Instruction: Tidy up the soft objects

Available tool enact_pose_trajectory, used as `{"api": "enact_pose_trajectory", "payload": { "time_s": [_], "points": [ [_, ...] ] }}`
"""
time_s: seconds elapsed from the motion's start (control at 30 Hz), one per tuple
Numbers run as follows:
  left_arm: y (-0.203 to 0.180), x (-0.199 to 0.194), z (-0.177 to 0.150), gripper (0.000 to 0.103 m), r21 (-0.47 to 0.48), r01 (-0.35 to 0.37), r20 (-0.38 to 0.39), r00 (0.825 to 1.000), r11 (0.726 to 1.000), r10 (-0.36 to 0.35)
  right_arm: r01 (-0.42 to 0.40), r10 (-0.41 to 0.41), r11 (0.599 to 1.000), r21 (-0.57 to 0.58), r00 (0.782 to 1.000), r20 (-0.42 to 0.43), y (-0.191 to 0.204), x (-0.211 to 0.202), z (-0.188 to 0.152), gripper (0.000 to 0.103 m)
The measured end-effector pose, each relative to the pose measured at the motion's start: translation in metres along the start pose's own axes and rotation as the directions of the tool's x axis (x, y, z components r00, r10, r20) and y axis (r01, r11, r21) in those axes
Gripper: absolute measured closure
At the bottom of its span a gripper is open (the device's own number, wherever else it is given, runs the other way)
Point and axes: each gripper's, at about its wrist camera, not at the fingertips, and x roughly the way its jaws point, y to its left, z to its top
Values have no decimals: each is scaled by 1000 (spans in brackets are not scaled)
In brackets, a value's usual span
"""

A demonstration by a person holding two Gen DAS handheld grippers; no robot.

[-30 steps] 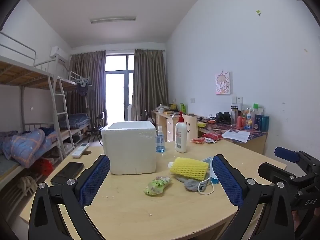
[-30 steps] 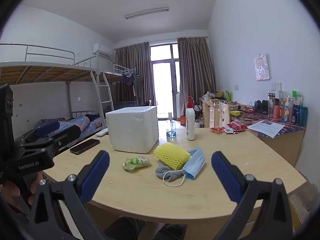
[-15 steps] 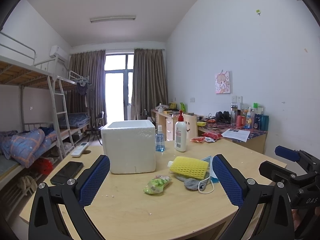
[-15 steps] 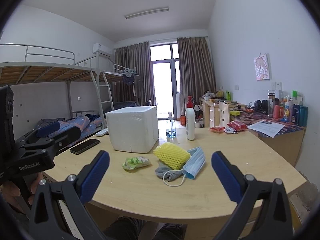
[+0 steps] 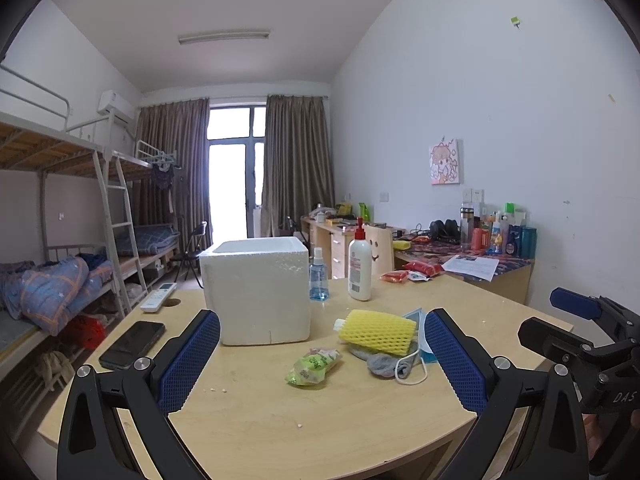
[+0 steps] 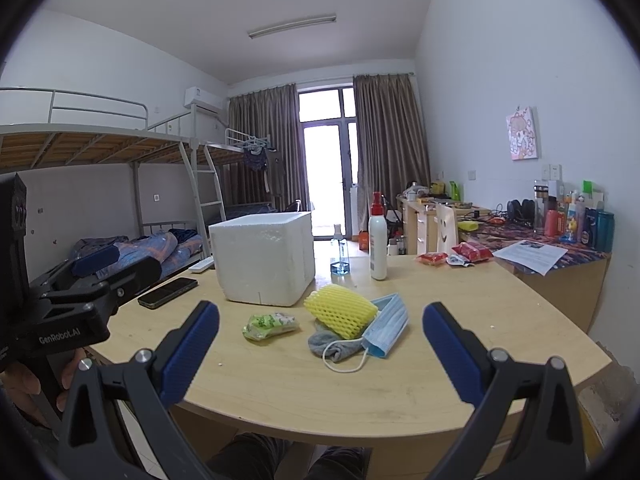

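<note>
The left black gripper with blue ribbed pads point(image 5: 322, 354) is spread wide, empty. The right black gripper with blue ribbed pads point(image 6: 320, 346) matches it, level alongside.

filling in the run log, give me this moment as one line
left gripper: open, empty | right gripper: open, empty | yellow foam net, grey sock, blue mask, green packet: on table | foam box: upright

- "GenRobot.AI" stands in pale letters on the black body of the left gripper point(image 6: 60, 308), seen from the right wrist.
- "DAS" stands on the right gripper point(image 5: 600, 364).
</note>
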Motion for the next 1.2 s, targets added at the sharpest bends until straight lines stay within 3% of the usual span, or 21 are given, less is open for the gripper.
{"api": "enact_pose_trajectory", "payload": {
  "time_s": [1.2],
  "points": [
    [11, 21, -7, 1, -41, 6, -45, 999, 999, -8, 3, -3, 1000, 18, 1000, -31, -9, 16, 0, 0]
  ]
}}
